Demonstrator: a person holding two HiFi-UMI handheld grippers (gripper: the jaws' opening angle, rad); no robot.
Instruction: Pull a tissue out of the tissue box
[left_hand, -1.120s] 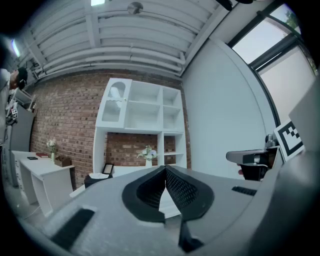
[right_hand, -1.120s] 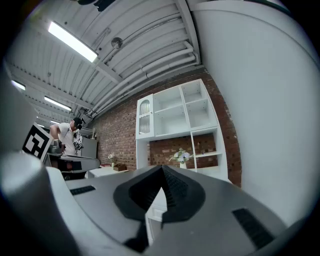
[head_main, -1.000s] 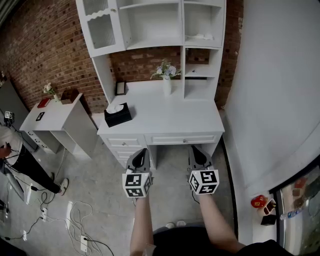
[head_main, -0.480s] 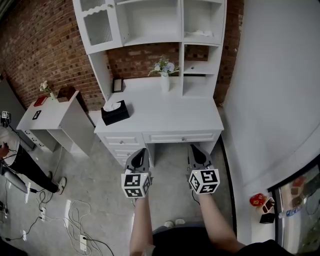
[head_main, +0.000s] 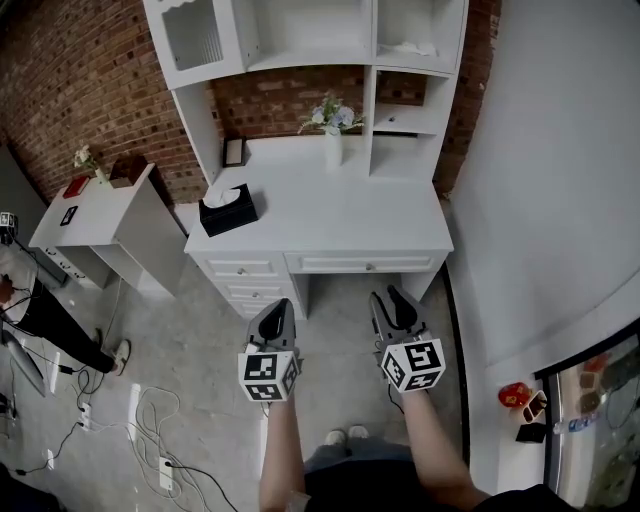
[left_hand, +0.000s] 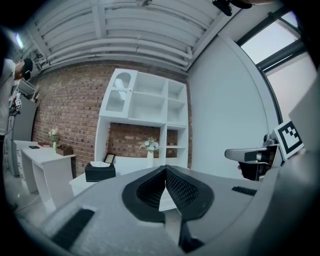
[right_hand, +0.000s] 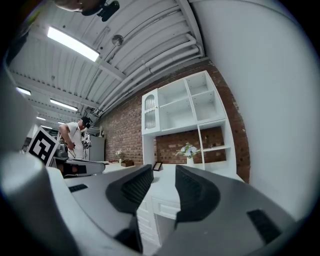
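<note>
- Holding the left gripper (head_main: 279, 306) and the right gripper (head_main: 388, 297) side by side, we have both just short of the front of the white wooden desk (head_main: 330, 215).
- On the left gripper we read the jaws pressed together, with nothing between them.
- On the right gripper the jaws have just been opening; we read them apart and empty.
- We find the black rectangular tissue box (head_main: 228, 210) on the desk's left end, a white tissue (head_main: 222, 194) standing out of its top, well apart from both grippers.
- A white vase of flowers (head_main: 333, 150) stands at the desk's back, right of the box.
</note>
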